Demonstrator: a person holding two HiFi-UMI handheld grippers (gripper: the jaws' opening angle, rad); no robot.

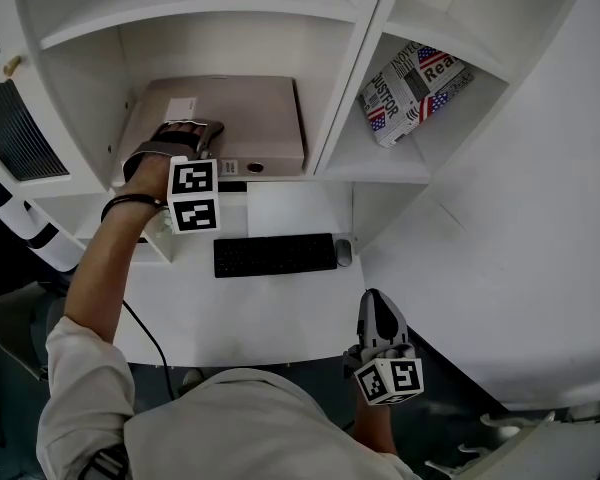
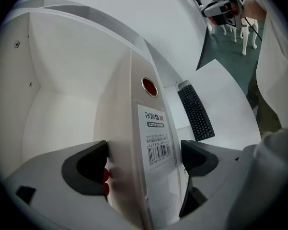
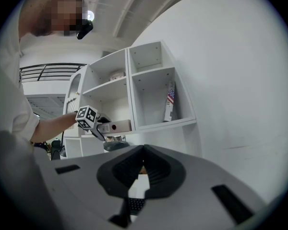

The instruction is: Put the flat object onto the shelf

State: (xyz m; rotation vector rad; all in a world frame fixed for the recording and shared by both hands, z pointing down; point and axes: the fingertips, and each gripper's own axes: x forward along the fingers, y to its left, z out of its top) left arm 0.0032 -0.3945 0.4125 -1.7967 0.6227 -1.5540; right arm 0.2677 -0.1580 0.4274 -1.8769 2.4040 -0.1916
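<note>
Box file (image 1: 220, 118) lying flat in the left compartment of the shelf (image 1: 342, 174).
The left gripper (image 1: 192, 131) has its fingers (image 2: 86, 164) released, one each side of the file's labelled spine. The right gripper (image 1: 378, 310) is at the front edge of the surface (image 1: 280, 308), fingers clenched on nothing.

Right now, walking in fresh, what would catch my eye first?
A flat beige file lies in the left compartment of the white shelf, with the left gripper open astride its edge. A box printed with American flags stands in the compartment to its right. The right gripper hangs shut and empty by the desk front edge.
</note>
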